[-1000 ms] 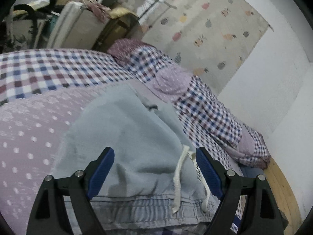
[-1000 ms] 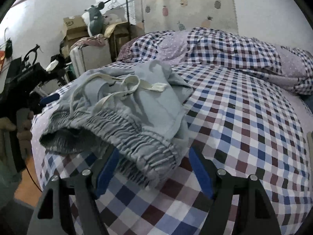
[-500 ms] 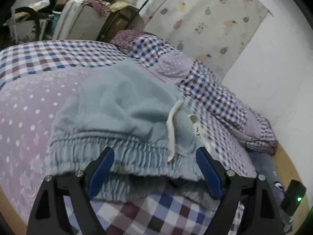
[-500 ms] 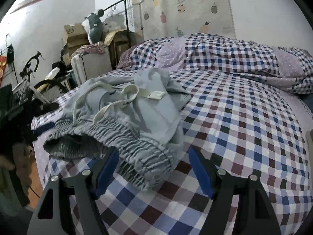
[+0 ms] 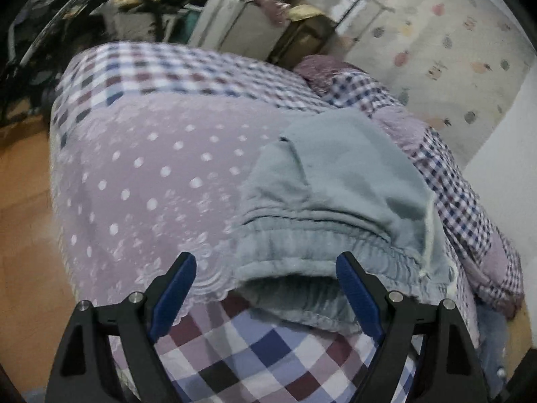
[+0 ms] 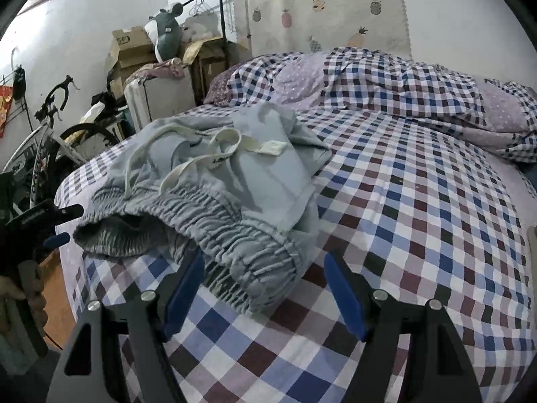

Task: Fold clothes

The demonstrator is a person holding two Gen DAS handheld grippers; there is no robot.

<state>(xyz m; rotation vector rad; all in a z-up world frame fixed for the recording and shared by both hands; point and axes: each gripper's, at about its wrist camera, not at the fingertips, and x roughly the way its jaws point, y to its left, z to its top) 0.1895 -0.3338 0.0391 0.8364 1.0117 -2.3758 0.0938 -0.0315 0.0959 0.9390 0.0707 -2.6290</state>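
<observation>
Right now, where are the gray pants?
The gray pants lie bunched on the checkered bedspread, left of center in the right wrist view, with their elastic waistband just ahead of the open right gripper.

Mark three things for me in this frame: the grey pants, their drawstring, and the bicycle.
grey pants (image 6: 268, 181), right wrist view, on the flat fabric below the drawstring.
drawstring (image 6: 188, 169), right wrist view, on the white cord running across the pants.
bicycle (image 6: 37, 154), right wrist view, on the white frame tube at left.

Pale grey-blue elastic-waisted trousers (image 6: 235, 184) with cream drawstring (image 6: 188, 168) lay on a blue, maroon and white checked bedsheet (image 6: 419, 221); lilac white-dotted cover (image 5: 151, 174); blue-padded black gripper (image 6: 261, 288).
</observation>
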